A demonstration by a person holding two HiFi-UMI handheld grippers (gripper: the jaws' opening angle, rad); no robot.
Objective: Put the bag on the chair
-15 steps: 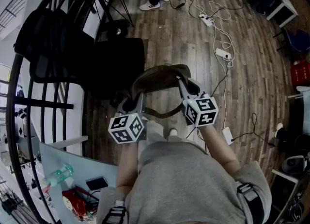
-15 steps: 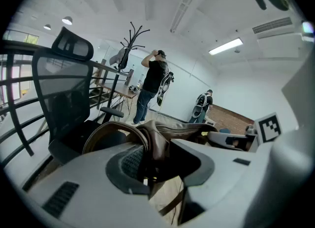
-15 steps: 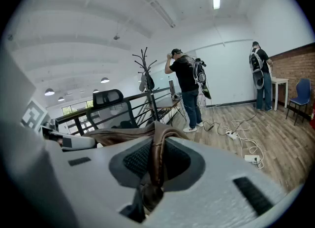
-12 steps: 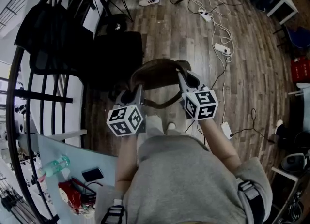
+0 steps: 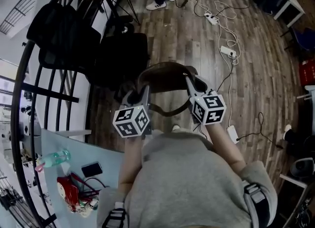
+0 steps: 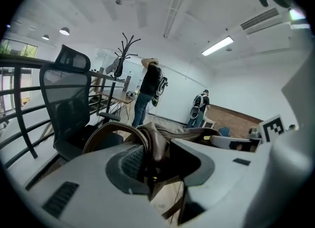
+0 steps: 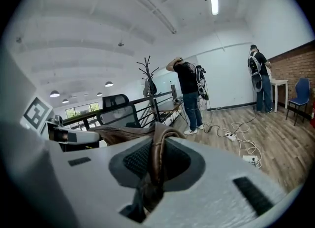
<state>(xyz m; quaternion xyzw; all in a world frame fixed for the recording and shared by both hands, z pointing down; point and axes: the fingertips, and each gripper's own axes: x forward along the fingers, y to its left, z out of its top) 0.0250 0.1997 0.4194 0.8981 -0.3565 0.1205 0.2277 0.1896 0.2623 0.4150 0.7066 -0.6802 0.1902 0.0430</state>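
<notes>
You hold the bag (image 5: 165,76) off the floor, left gripper (image 5: 137,94) and right gripper (image 5: 193,83) each pinching its leather. The chair (image 5: 120,57) stands just ahead to the left, so the carry-over and set-down remain.

The bag (image 5: 165,76) hangs over the floor (image 5: 197,40), between the left tool (image 5: 140,93) and the right tool (image 5: 191,82). The chair (image 5: 115,57) stands just ahead on its left, beside the railing (image 5: 49,96). Cables (image 5: 224,30) lie on the floor ahead on the right. A worktop (image 5: 101,149) bearing a bottle (image 5: 53,159) lies behind on the left.
</notes>
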